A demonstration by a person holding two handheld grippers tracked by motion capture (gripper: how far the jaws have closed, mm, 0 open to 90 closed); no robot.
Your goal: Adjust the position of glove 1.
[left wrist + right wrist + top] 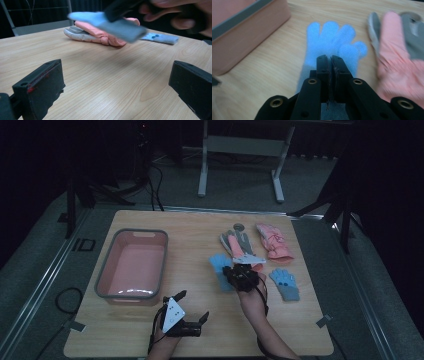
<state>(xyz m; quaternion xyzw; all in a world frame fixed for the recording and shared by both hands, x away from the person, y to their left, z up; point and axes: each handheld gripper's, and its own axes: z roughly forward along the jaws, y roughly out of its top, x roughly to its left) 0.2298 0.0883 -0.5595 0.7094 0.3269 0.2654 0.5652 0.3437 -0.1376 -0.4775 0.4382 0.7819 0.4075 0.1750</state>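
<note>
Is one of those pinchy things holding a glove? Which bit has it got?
Yes. The right tool is shut on the blue glove, pinching it at the grey cuff end, fingers pointing away. The left tool is open and holds nothing.

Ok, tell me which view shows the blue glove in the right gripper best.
The right gripper view: the blue glove spreads its fingers just past the shut jaws that pinch its cuff. The left gripper view shows it blurred and lifted off the table. The high view shows it small, partly behind the right gripper.

No text, label, brand or number can be read anywhere in these pictures. The dark marks on the small blue knit glove (285, 284) are plain dots, not letters. The wooden tabletop (195, 245) bears no writing.
</note>
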